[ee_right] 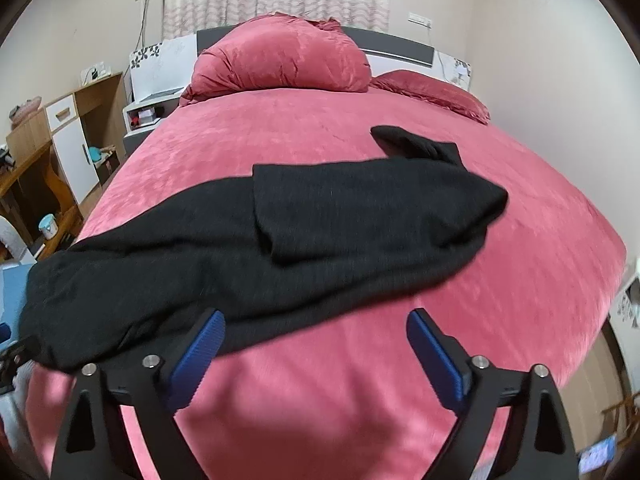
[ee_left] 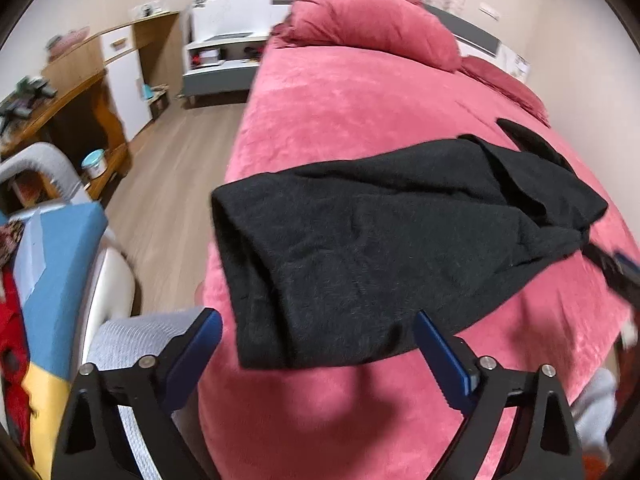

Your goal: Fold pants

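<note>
No brand or readable writing shows anywhere. The left gripper hangs with jaws apart and empty above the near hem of the black pants, sprawled across the pink bed. The right gripper is likewise spread, holding nothing.

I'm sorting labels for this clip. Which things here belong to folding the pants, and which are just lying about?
Part of the job:
black pants
pink bed they lie on
left gripper, open
right gripper, open

Just lying about:
big pink pillow
flat pillow
wooden desk
white nightstand
small teal-lidded tub
</note>
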A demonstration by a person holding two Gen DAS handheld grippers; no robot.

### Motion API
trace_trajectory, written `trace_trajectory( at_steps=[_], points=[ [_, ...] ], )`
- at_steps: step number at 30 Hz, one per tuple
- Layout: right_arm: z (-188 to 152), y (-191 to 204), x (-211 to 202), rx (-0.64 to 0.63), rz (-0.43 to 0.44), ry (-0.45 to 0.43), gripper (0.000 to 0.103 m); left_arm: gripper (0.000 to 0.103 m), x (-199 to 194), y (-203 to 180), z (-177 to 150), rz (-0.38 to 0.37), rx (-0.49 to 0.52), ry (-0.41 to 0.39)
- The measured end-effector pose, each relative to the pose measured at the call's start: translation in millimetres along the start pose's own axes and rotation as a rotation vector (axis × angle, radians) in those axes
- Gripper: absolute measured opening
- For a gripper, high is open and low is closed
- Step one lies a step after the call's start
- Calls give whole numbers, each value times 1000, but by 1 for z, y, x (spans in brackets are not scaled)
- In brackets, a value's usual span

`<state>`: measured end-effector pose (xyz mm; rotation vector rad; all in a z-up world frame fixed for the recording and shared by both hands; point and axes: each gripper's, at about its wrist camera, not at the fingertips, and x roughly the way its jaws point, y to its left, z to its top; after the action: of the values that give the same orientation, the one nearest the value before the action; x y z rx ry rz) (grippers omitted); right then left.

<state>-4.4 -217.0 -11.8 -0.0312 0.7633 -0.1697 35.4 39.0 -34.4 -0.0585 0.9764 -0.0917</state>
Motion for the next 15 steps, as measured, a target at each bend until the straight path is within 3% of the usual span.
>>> trace_trajectory(
  at_steps=[5,8,11,15],
  points=[
    [29,11,33,-129,-36,-24,86,91,13,-9,1,-67,39,55],
    [34,19,58,-207,-60,20,74,83,15,-14,3,-86,76,48],
    [36,19,84,-211,-32,98,65,80,20,-20,3,-63,139,34],
    [34,18,99,-179,-5,130,65,79,33,-24,6,-58,175,30]
  ],
)
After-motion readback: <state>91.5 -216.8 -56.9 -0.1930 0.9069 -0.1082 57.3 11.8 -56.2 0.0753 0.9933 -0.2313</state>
